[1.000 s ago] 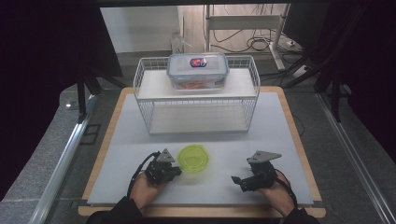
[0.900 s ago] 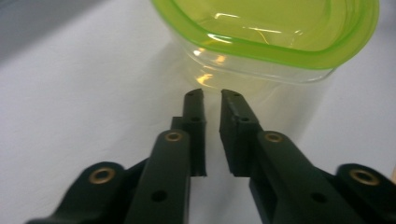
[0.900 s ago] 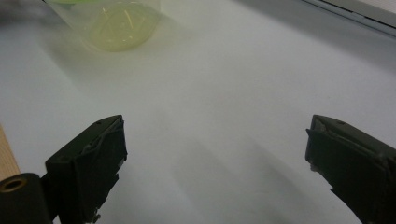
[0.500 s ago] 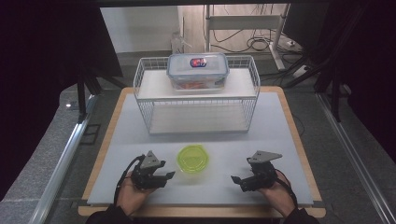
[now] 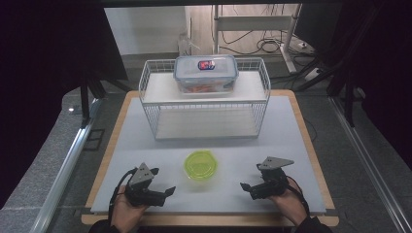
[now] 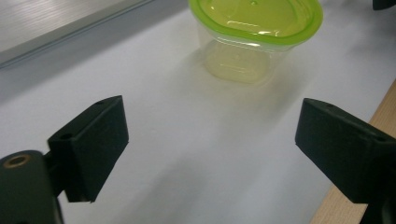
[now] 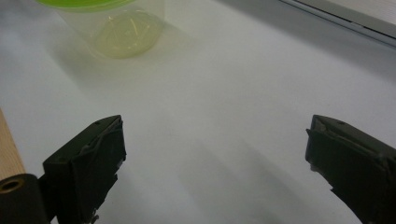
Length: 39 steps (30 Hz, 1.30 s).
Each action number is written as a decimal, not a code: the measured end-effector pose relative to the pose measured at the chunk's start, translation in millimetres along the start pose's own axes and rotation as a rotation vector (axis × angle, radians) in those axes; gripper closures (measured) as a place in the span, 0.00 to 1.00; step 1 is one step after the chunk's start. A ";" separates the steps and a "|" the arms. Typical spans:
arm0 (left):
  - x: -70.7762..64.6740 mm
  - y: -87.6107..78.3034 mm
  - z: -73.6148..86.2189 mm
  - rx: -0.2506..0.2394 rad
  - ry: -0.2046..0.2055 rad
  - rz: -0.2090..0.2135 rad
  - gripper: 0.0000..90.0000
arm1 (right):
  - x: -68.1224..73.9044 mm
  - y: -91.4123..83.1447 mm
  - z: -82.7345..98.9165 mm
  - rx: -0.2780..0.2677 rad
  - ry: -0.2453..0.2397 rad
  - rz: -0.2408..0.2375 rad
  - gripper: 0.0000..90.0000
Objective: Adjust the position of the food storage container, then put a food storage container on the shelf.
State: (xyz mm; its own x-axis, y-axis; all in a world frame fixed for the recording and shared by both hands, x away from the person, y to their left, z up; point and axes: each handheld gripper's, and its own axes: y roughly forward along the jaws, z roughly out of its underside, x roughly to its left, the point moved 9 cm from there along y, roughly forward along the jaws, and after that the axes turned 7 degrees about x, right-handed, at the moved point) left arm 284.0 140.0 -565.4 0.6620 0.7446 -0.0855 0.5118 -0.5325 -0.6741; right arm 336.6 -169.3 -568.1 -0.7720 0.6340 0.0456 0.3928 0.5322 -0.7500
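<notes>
Green-lidded tub [image 5: 200, 165] sits near the counter's [image 5: 291, 131] front edge between my left hand-held gripper [image 5: 163, 192] and right hand-held gripper [image 5: 247, 186], both wide open and empty; I think grabbing it comes next.

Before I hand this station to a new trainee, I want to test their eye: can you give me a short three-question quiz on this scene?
1. True or false: the left tongs hold the green-lidded tub.
2. Where does the clear lidded box stand?
A. on top of the wire rack
B. on the rack's lower level
C. on the white mat beside the rack
3. Fill in: the green-lidded tub stands on the mat between the left tongs and the ____ tongs.

Key: 1 false, both tongs are open and apart from it; 2 A; 3 right.
</notes>
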 end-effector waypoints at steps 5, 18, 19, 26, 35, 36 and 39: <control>2.6 -3.5 1.7 -0.017 0.006 -0.015 0.06 | 0.2 0.6 0.1 0.002 -0.001 -0.004 0.03; 0.6 -0.4 2.3 -0.016 0.033 -0.009 0.00 | 7.3 3.3 -20.2 -0.034 0.030 -0.056 0.02; 0.5 -0.4 2.4 -0.014 0.037 -0.009 0.00 | 7.9 4.0 -22.3 -0.034 0.023 -0.059 0.02; 0.6 1.8 4.0 0.004 0.045 -0.022 0.00 | 4.3 7.9 -41.5 -0.047 0.048 -0.058 0.00; 2.9 -0.2 7.0 0.011 0.044 -0.032 0.00 | 4.4 21.6 -66.1 -0.012 0.058 -0.081 0.04; 3.4 -0.9 7.6 0.010 0.042 -0.032 0.01 | 5.3 22.4 -68.3 -0.009 0.061 -0.087 0.05; 4.1 -2.8 8.6 0.005 0.036 -0.027 0.01 | 9.1 25.4 -78.9 -0.008 0.072 -0.123 0.12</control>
State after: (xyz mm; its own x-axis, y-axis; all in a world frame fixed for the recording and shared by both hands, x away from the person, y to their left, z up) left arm 280.6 148.0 -570.2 0.6672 0.7438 -0.0412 0.5269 -0.5103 -0.6797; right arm 378.9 -105.8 -534.7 -0.7769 0.6019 0.1846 0.3014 0.6130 -0.7303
